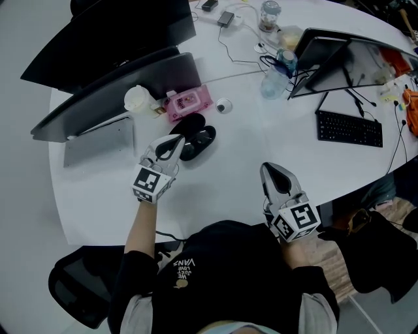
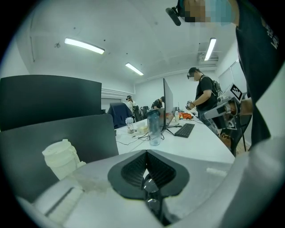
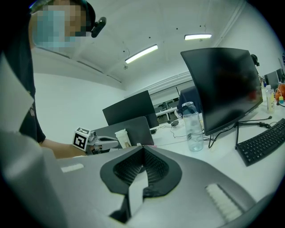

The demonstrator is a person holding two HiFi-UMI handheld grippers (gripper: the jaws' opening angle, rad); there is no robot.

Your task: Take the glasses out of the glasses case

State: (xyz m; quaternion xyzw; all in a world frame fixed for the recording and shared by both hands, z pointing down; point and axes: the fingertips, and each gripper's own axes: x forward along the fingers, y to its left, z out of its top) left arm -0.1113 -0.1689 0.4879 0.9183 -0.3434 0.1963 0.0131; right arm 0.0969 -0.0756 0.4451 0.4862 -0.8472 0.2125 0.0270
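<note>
Nearest the camera, the person's black shirt (image 1: pixel 228 274) filled the bottom of the head view, with both forearms reaching onto the white counter (image 1: pixel 248 147). The right claw (image 1: pixel 268 169) rested close to the counter's near edge, well apart from everything else. In its own view its jaws were together at the tips, with nothing between them and only pale counter showing through the slit behind.

A little farther in, the left claw (image 1: pixel 177 141) pointed at the glasses case (image 1: pixel 198 138), its tips just at the case's near-left edge. In the left gripper view its jaws met tip to tip. A couple of small glints showed in the dark slit behind the tips, too small to tell what they were.

The glasses case lay near the middle of the counter and appeared to be open in two dark halves side by side. The glasses themselves could not be made out in any view, inside the case or out of it.

Just beyond the case sat a pink packet (image 1: pixel 188 102), with a white lidded cup (image 1: pixel 138 99) to its left and a small round object (image 1: pixel 224 106) to its right. A grey laptop (image 1: pixel 114 98) stood behind the cup.

Farther right, a clear water bottle (image 1: pixel 274 78) stood near a black keyboard (image 1: pixel 349 128) and a tilted monitor (image 1: pixel 343 59). A second dark monitor (image 1: pixel 111 32) rose at the far left, and a jar (image 1: pixel 269 14) stood at the far edge.
</note>
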